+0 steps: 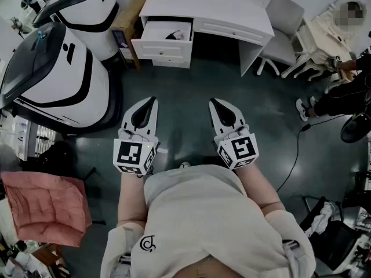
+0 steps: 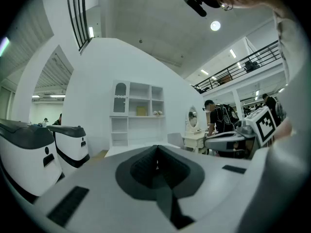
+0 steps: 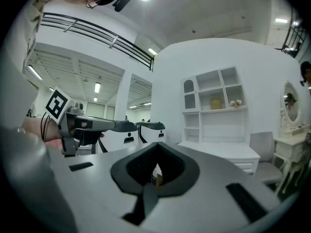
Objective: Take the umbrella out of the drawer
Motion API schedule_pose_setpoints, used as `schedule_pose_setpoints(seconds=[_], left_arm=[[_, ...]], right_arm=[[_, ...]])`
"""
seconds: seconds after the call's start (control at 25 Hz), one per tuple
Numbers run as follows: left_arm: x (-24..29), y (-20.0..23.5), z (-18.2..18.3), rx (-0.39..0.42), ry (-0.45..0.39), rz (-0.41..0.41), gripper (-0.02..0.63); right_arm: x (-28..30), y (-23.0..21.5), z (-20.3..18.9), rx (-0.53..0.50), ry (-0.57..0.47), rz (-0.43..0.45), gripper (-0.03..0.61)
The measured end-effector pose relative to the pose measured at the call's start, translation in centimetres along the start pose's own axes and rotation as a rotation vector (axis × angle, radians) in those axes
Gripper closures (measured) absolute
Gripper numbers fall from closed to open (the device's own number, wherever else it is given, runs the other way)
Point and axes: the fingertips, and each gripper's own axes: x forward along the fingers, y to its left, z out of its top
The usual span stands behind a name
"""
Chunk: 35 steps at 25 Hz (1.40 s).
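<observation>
The left gripper (image 1: 151, 100) and right gripper (image 1: 214, 102) are both shut on nothing, well below the umbrella (image 1: 175, 35) in the open drawer (image 1: 162, 48) up top.

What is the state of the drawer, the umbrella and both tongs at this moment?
Drawer, pulled open.
Umbrella, lying inside the drawer, not yet taken.
Left tongs, shut, empty.
Right tongs, shut, empty.

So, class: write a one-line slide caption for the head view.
Standing back from a white desk, a person holds the left gripper and right gripper shut, pointed toward its open drawer.
</observation>
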Motion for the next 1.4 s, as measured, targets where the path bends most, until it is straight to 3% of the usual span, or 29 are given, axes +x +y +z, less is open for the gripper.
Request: schedule_pose_setpoints(seconds=[0.72,1.12,1.4], left_arm=[[-0.5,1.2,-0.3,-0.037,-0.009,0.002,0.601],[0.2,4.0,-1.8,-0.080,0.024,0.085,0.601],[5.0,6.5,-2.4,-0.082,0.042,0.140,0.601]], right_arm=[[1.2,0.7,-1.0,0.057,0.036,-0.002,0.574],[4.7,0.2,-2.3,0.077,0.077,0.058,0.574],[10.0,-3.3,-3.5,0.078,0.084,0.109,0.574]])
